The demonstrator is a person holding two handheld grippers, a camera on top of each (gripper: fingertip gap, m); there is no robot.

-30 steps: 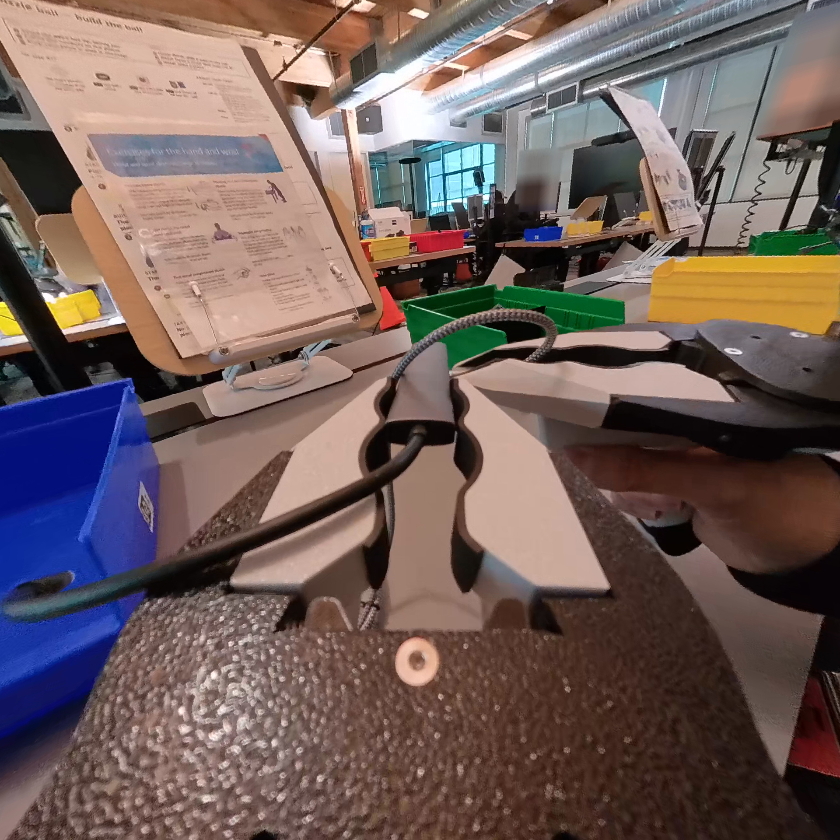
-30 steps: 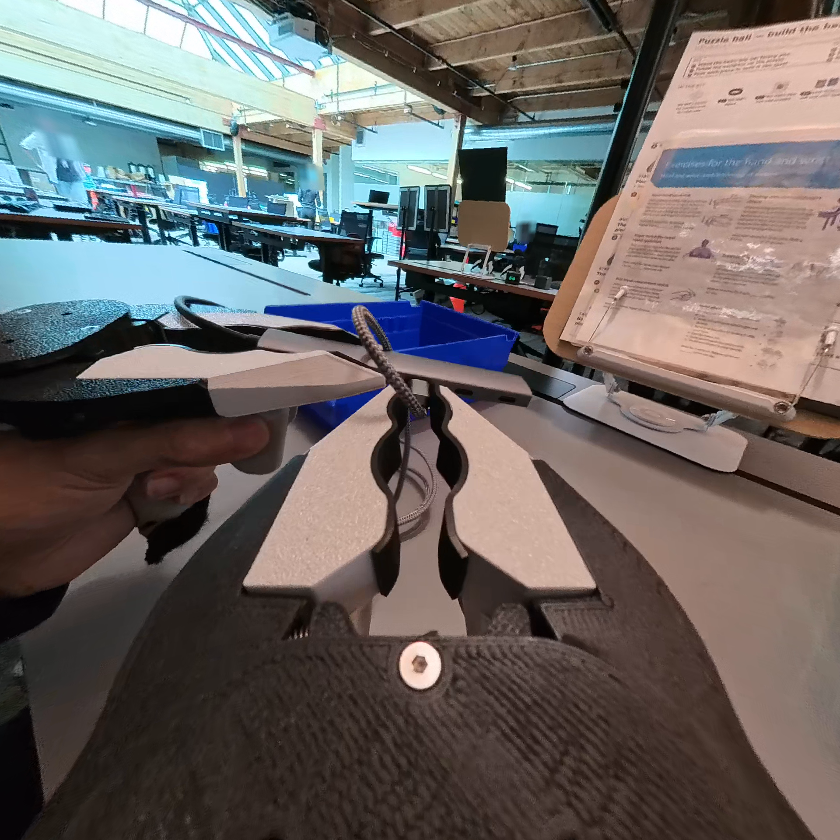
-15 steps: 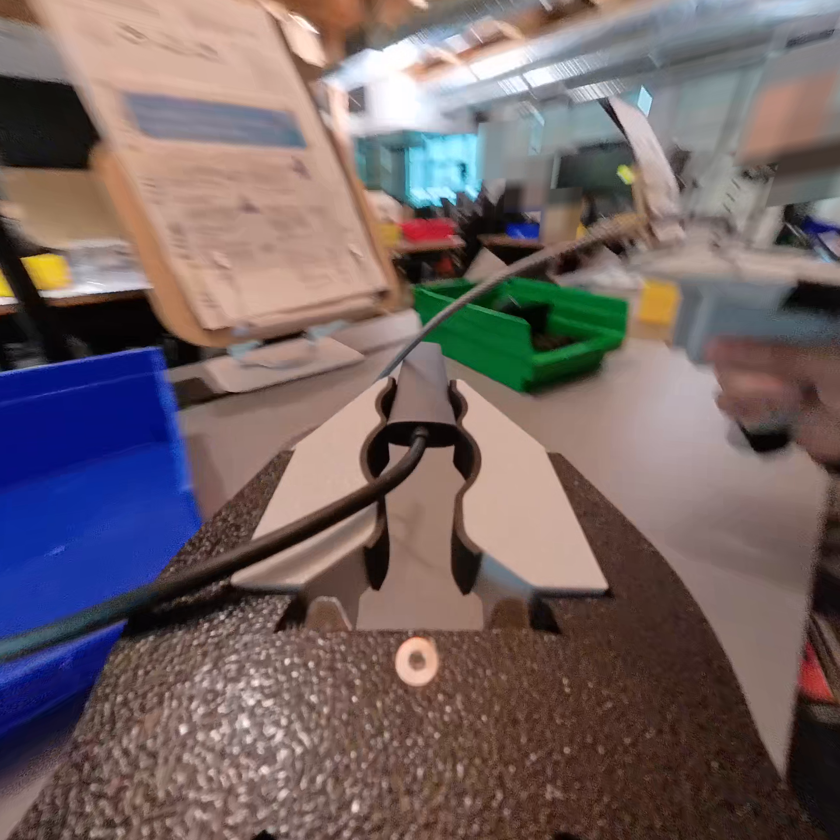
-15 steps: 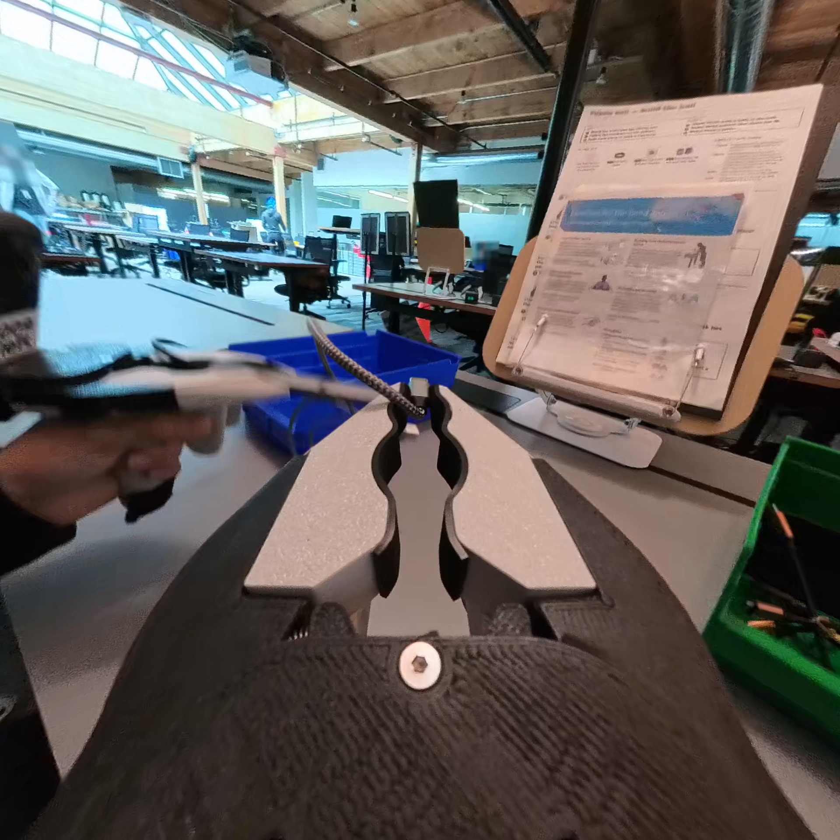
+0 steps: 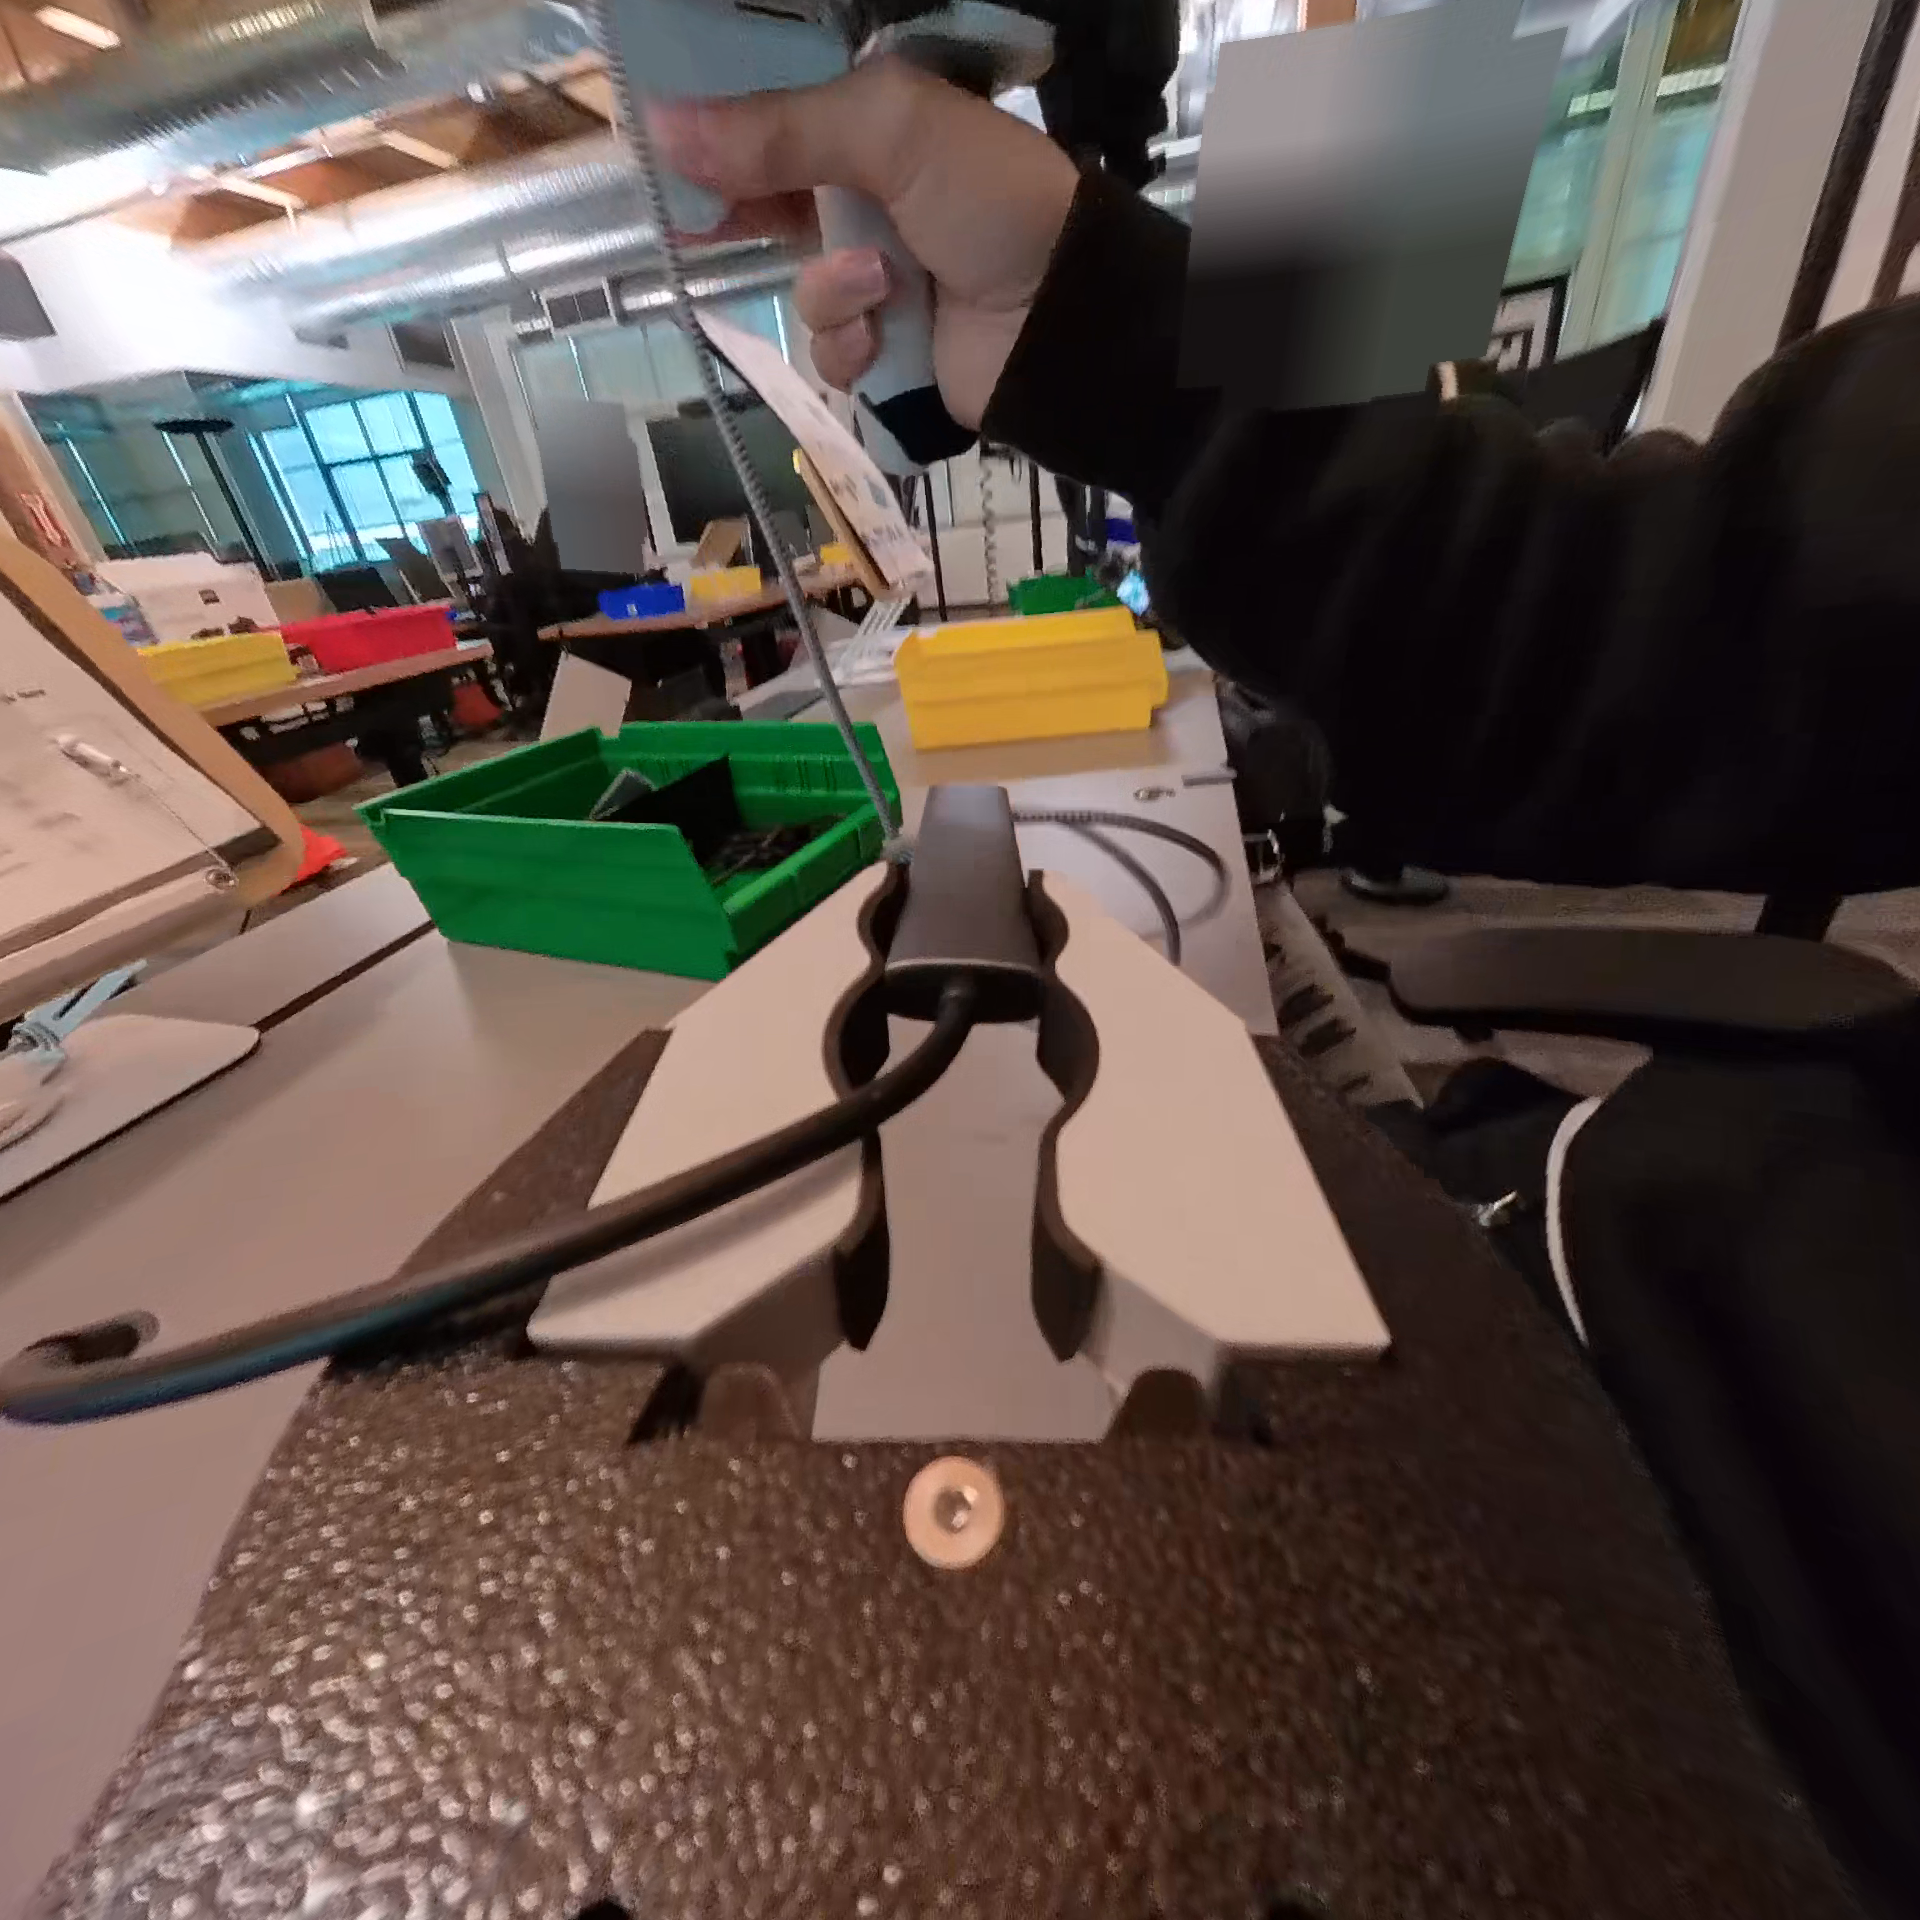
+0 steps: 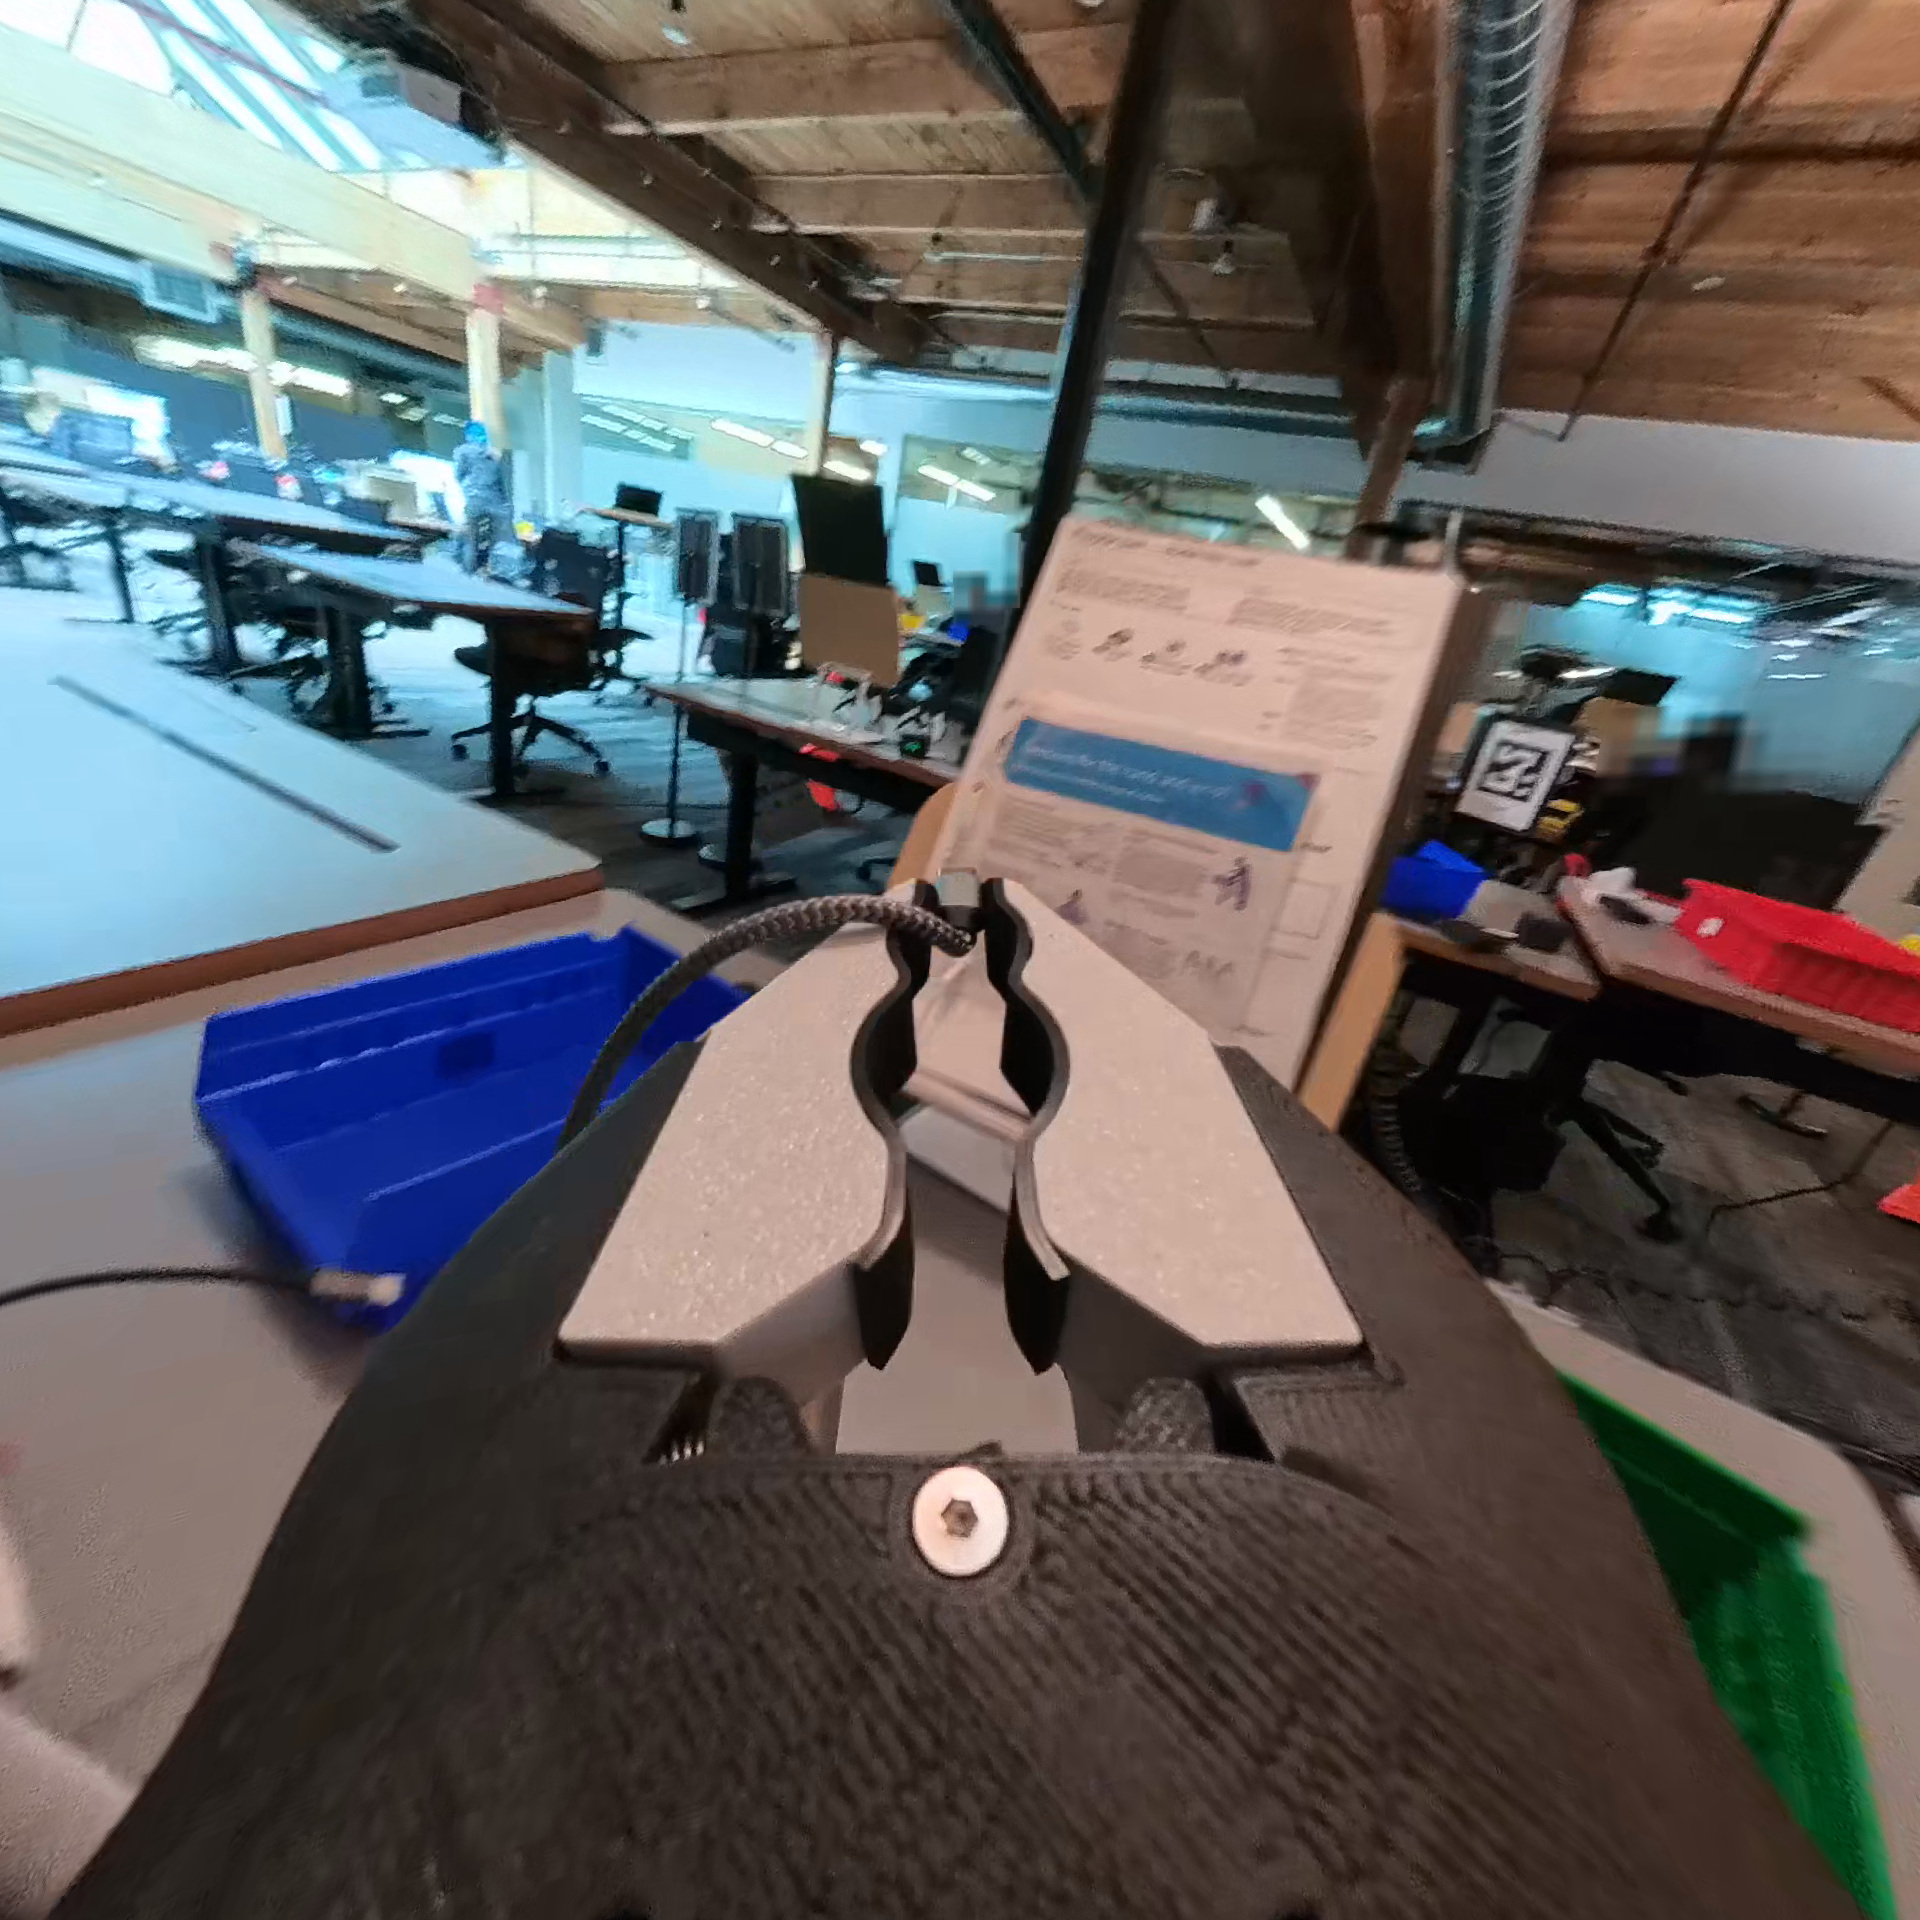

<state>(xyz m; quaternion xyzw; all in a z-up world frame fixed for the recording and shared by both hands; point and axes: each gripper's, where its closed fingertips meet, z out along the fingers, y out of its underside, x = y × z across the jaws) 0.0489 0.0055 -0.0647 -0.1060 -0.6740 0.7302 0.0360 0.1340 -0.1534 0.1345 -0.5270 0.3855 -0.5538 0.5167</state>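
In the left wrist view my left gripper (image 5: 961,904) is shut on a dark grey adapter (image 5: 961,862), whose black cable (image 5: 644,1216) trails off to the left. A braided cable (image 5: 769,540) hangs taut from my right gripper (image 5: 727,52), which a hand (image 5: 935,197) holds high above. It runs down past the adapter's far left corner; whether they touch I cannot tell. In the right wrist view my right gripper (image 6: 956,899) is shut on the braided cable's metal plug (image 6: 954,888). The cable (image 6: 790,925) droops to the left.
A green bin (image 5: 582,873) and yellow bin (image 5: 1029,675) stand on the grey table (image 5: 312,1091). A blue bin (image 6: 416,1081) sits left, with a document stand (image 6: 1195,810) behind. A thin black cable with a silver plug (image 6: 353,1288) lies by the blue bin. A black office chair (image 5: 1662,987) is at right. Spacing between my two grippers at the tips: around 25 cm.
My right gripper has risen from beside the adapter to high above it, carrying the braided cable's plug and drawing the cable straight. The left gripper has swung to the right, still holding the adapter.
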